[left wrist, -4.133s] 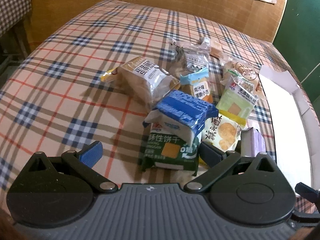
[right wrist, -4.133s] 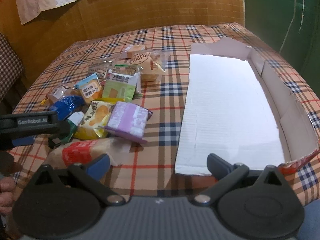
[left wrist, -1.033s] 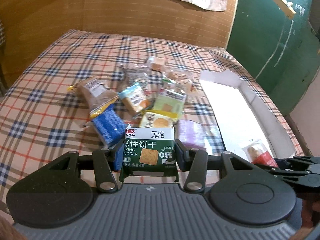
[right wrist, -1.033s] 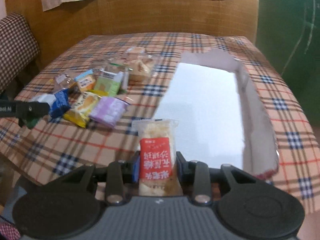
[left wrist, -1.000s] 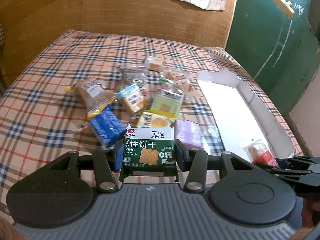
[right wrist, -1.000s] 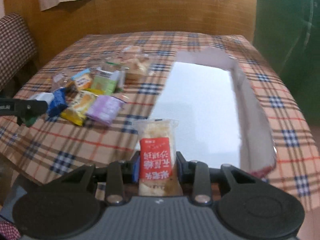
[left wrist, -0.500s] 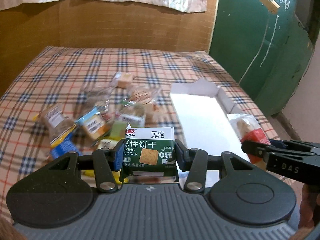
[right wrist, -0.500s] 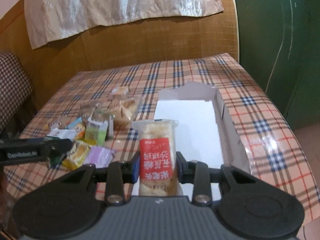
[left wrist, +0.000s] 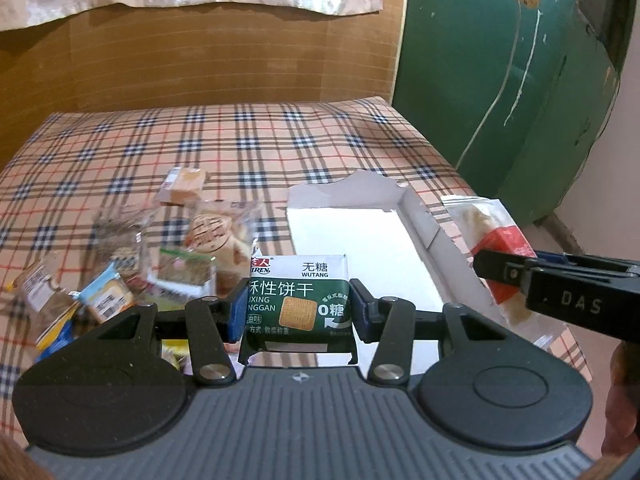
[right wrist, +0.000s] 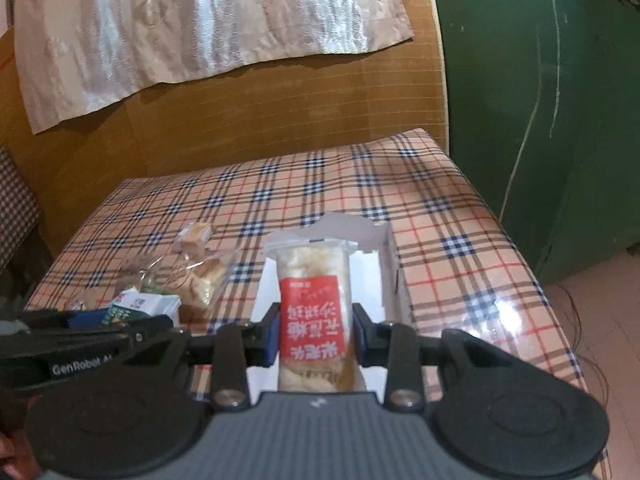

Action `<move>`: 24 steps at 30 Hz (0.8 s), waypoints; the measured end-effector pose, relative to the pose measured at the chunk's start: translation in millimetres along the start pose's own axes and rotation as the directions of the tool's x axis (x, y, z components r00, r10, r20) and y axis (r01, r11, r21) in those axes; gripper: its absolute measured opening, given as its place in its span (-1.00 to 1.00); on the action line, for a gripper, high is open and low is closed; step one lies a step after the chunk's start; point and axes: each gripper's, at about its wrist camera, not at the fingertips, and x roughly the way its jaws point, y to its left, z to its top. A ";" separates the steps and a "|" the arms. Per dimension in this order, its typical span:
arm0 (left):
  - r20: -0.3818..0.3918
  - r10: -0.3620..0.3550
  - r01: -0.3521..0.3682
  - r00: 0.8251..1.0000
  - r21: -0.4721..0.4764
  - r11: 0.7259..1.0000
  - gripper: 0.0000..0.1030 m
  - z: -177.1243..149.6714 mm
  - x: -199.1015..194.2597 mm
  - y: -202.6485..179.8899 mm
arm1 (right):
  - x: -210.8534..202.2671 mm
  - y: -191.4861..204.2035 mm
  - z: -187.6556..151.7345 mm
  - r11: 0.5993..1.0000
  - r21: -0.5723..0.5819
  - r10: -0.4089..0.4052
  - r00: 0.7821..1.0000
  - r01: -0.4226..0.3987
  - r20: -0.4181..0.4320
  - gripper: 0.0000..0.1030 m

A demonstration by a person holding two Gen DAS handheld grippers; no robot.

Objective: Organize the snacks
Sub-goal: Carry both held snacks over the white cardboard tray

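Both claws are clamped on snacks above the plaid tablecloth [left wrist: 280, 140]. The left gripper [left wrist: 298, 308], jaws moderately apart, pinches a square, glossy green biscuit packet [left wrist: 298, 300]. The right gripper [right wrist: 314, 336], jaws narrow, squeezes a tall clear pastry pack with a red label [right wrist: 312, 316]. Beneath them lies a shallow white cardboard tray [left wrist: 360, 240], with crinkly wrapped snacks [left wrist: 160, 264] heaped beside it.

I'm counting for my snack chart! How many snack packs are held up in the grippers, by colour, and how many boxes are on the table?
Green biscuit pack: 1
Red-label pastry pack: 1
White box: 1
Total: 3
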 end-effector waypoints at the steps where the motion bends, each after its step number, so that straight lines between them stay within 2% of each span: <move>1: 0.000 0.002 -0.002 1.000 0.004 1.000 0.12 1.3 -2.7 -2.9 | 2.8 -1.8 1.8 1.000 0.003 -0.004 1.000 0.004 -0.003 -0.37; 15: -0.056 -0.015 0.015 0.998 0.007 1.000 0.12 24.6 49.7 -28.5 | 52.9 -27.7 31.7 0.999 0.046 -0.011 0.998 0.014 -0.059 -0.36; 24: -0.079 -0.029 0.029 0.996 -0.005 1.000 0.12 33.2 90.7 -33.3 | 93.0 -38.2 38.3 0.997 0.074 -0.019 0.994 0.027 -0.105 -0.36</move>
